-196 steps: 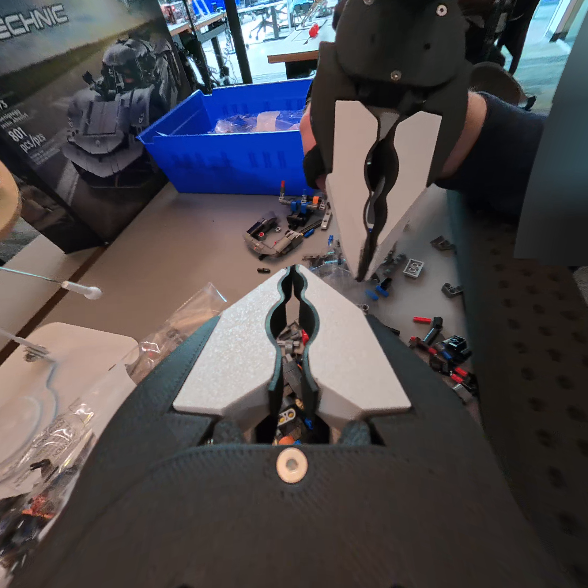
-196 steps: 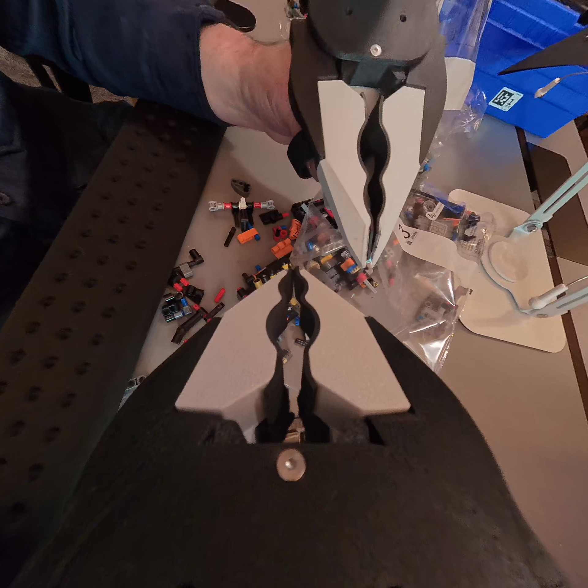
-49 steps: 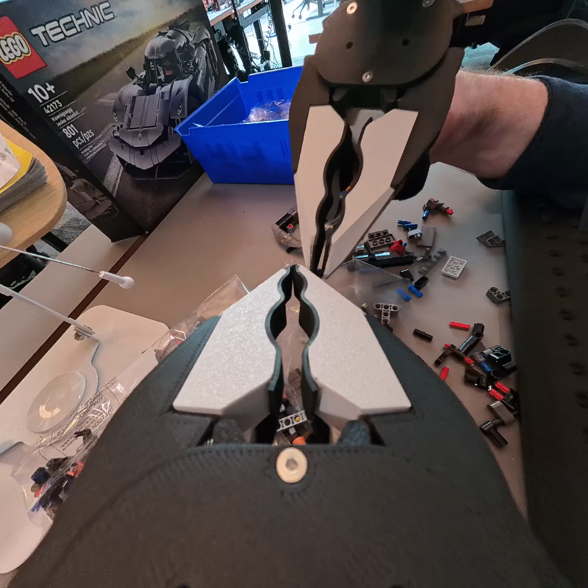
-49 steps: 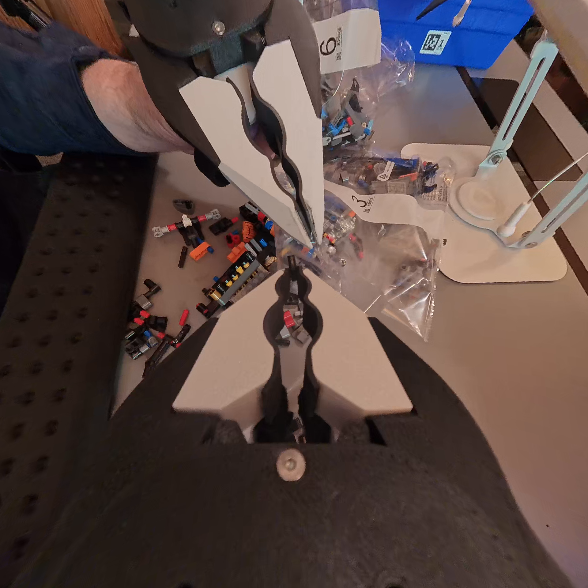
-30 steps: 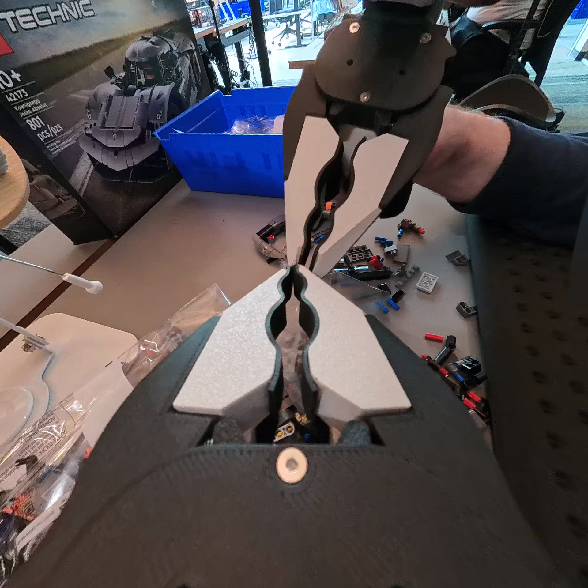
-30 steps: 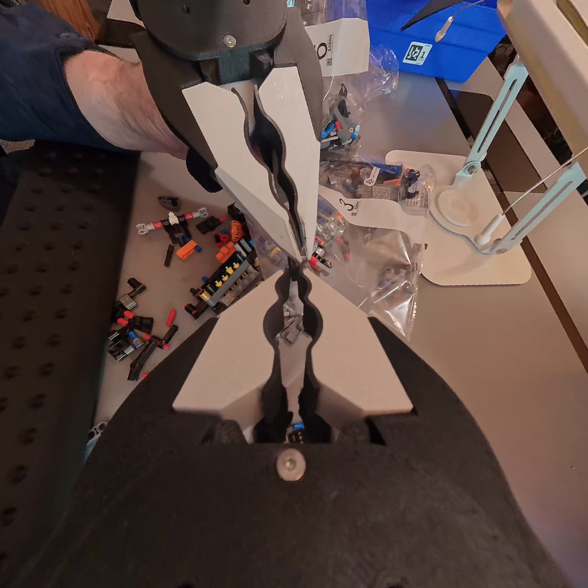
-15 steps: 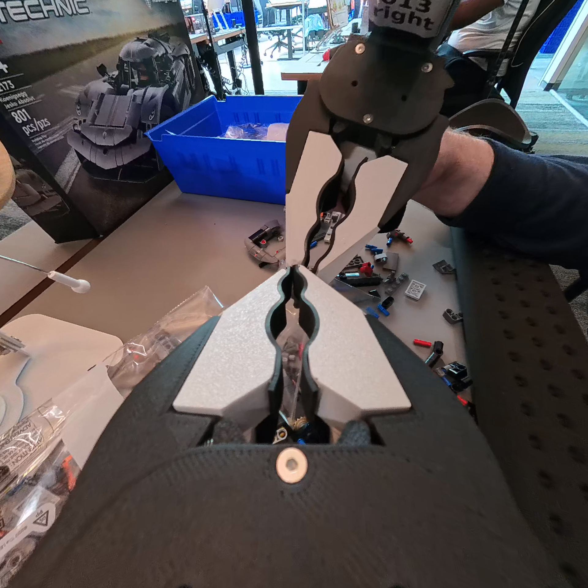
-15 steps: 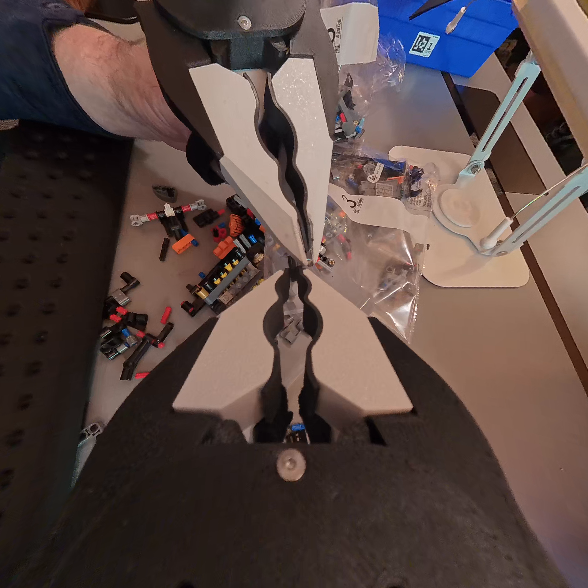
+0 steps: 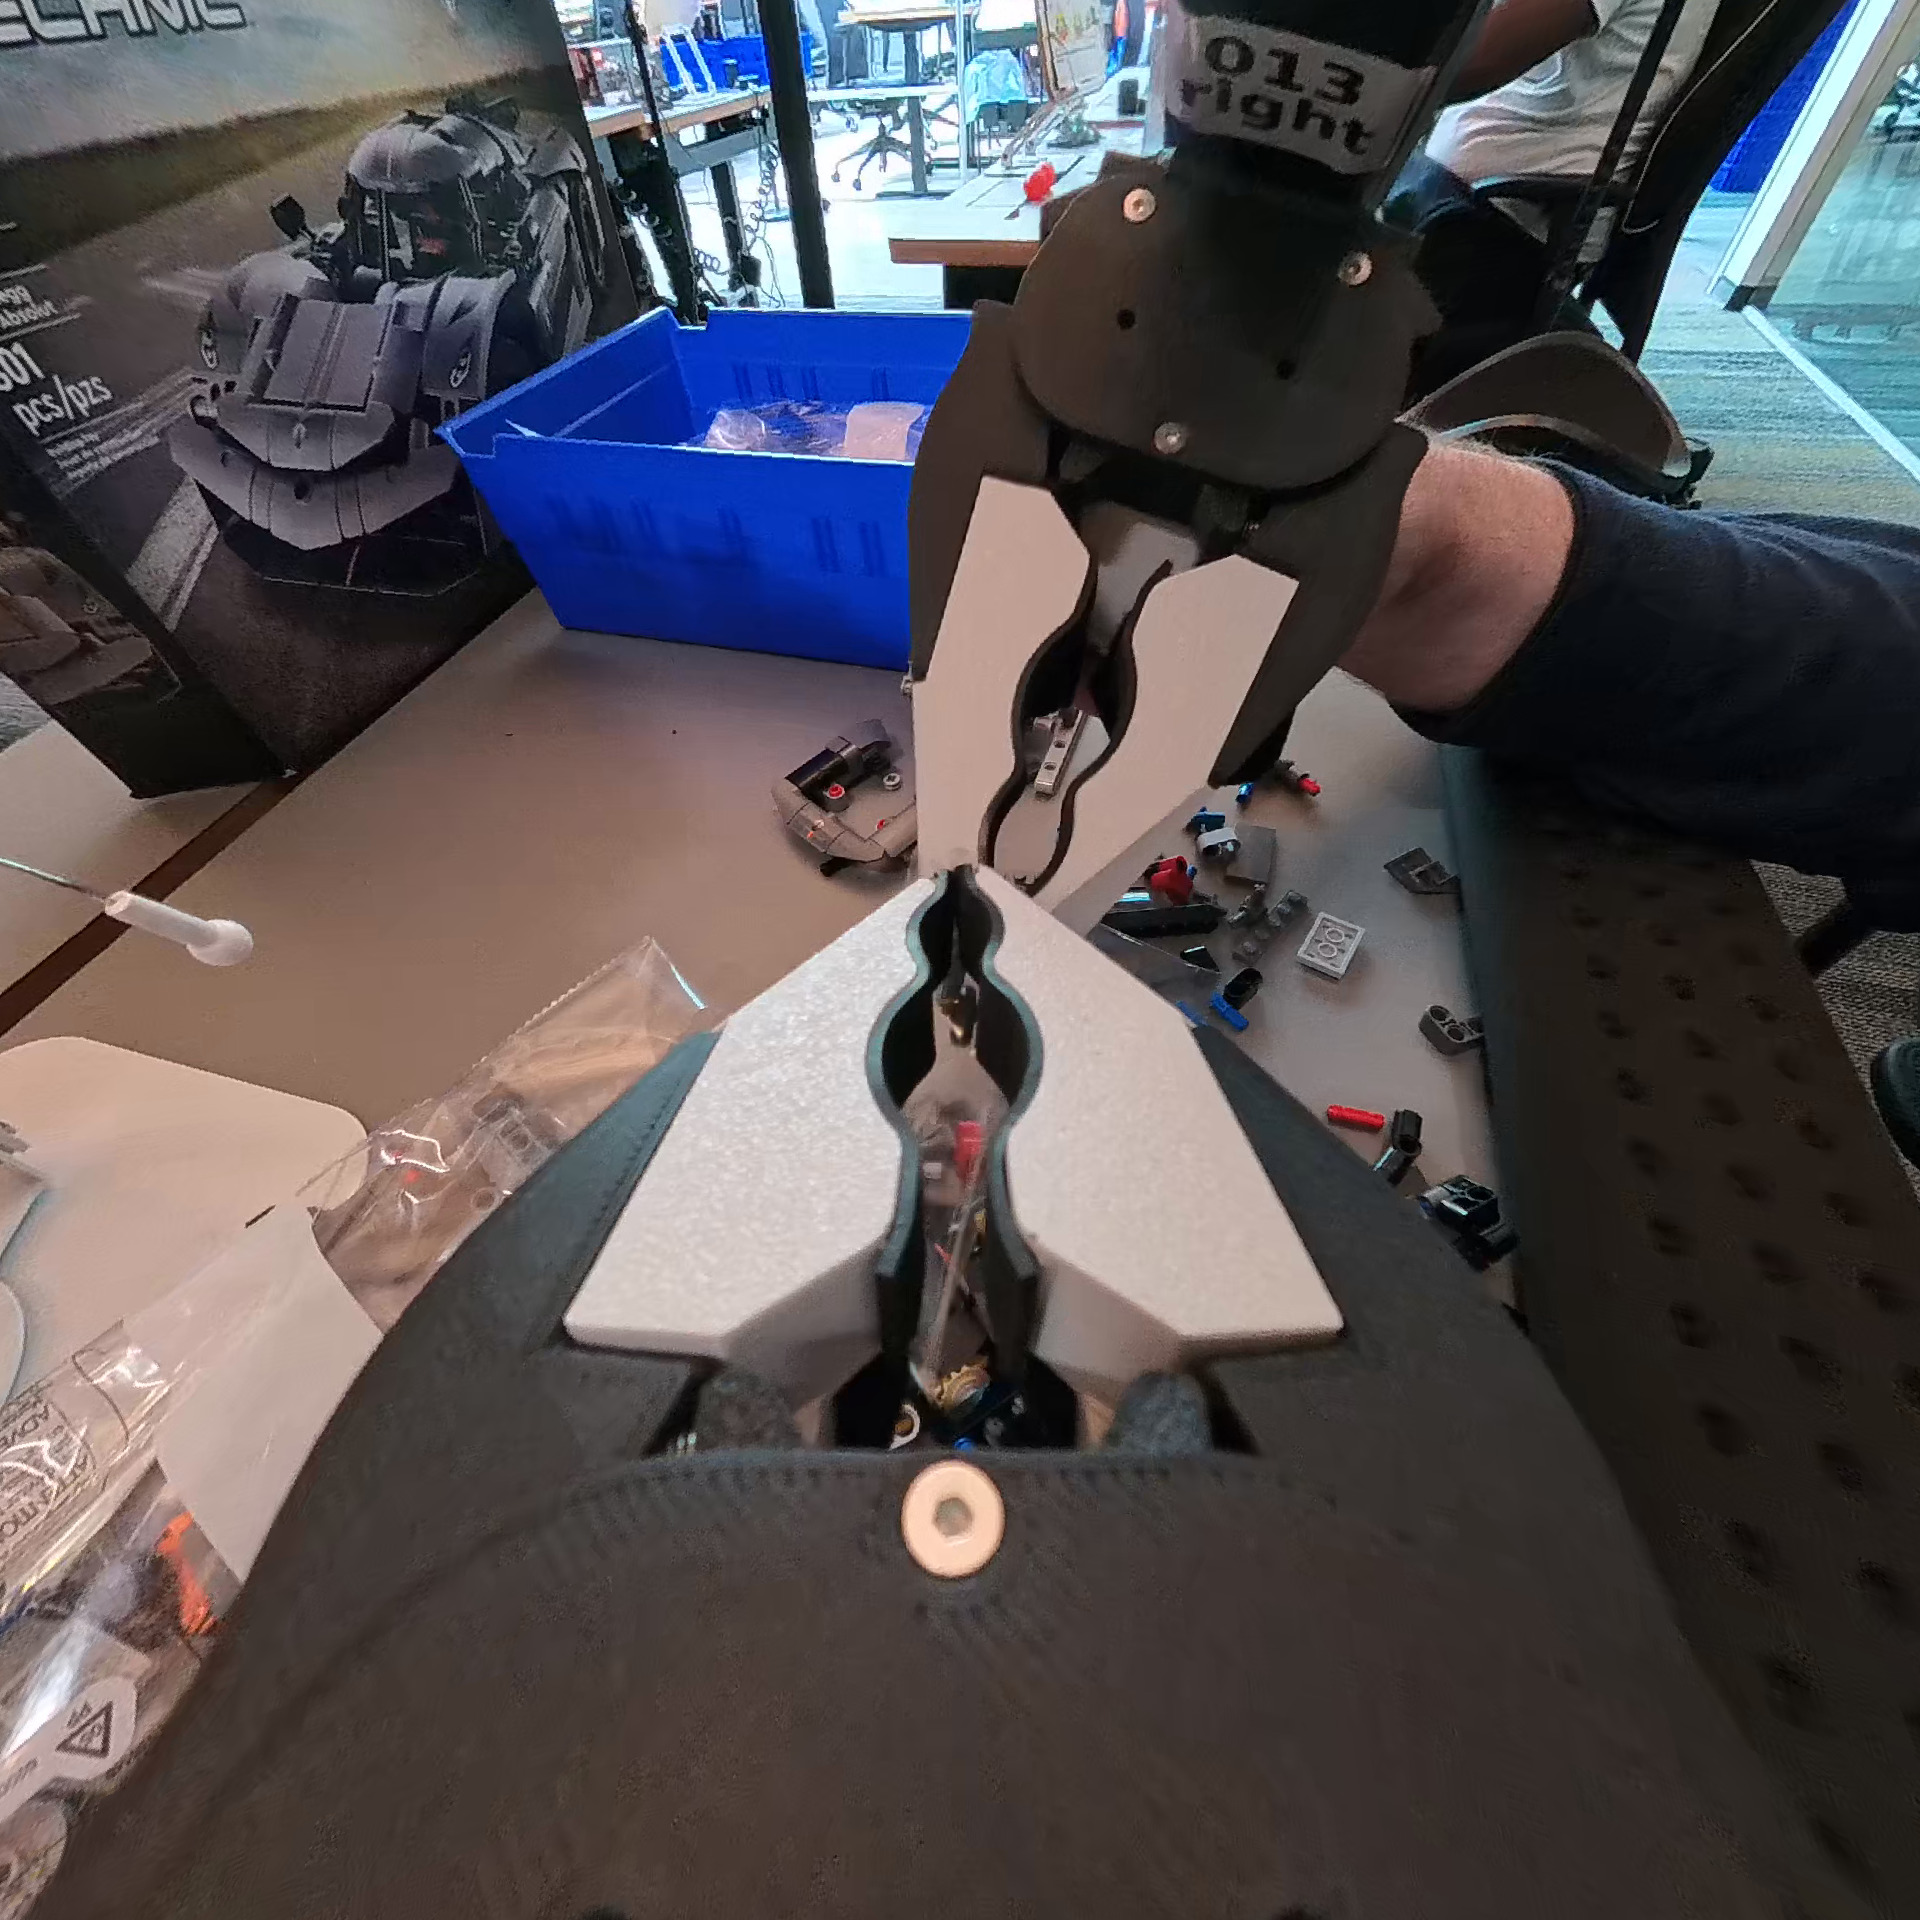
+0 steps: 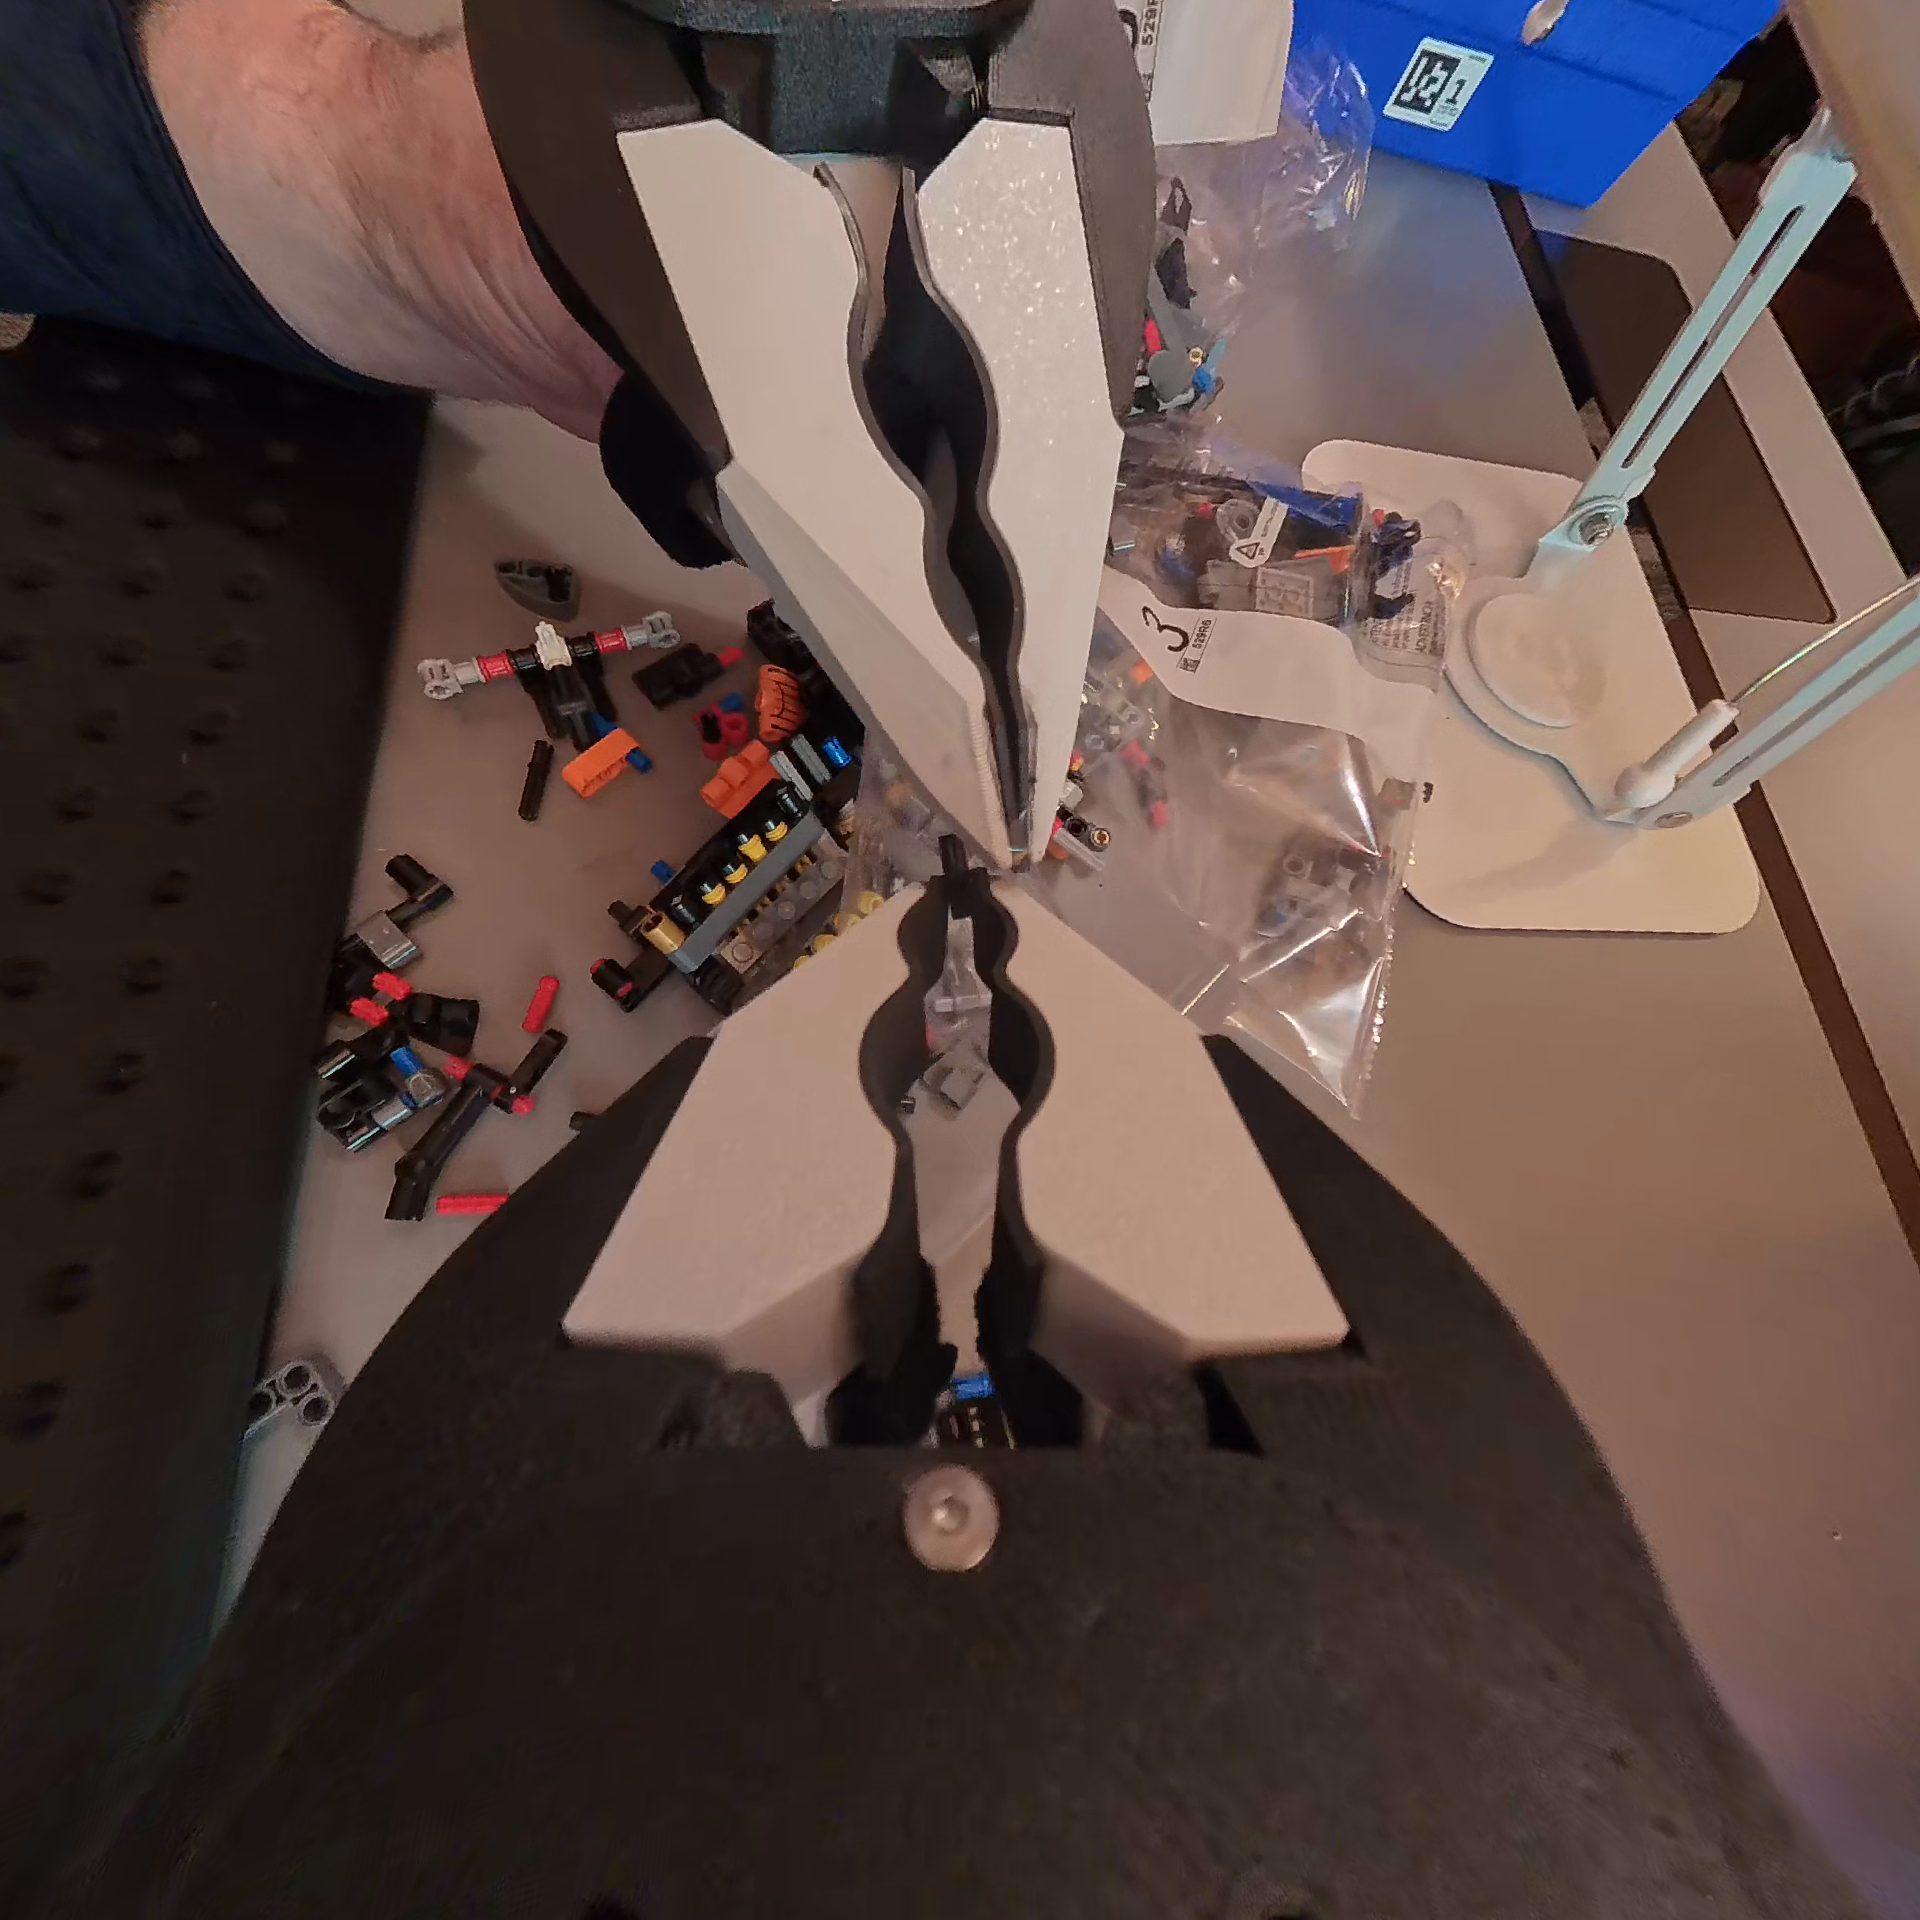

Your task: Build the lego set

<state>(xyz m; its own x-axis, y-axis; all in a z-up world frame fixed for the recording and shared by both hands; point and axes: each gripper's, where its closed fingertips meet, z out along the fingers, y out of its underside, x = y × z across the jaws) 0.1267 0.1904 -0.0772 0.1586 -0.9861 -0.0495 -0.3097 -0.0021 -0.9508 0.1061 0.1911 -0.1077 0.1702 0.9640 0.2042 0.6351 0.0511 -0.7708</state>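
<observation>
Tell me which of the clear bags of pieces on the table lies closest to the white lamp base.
The bag with the white numbered paper strip: one end rests on the lamp base. The bigger crumpled bag lies beside the base, nearer the tools.

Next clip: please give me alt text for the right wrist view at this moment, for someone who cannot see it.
The right claw, nearly closed on a small grey-and-black lego part, meets the tip of the closed left claw coming from above, over a grey table. Loose lego pieces lie left, clear parts bags right.
</observation>
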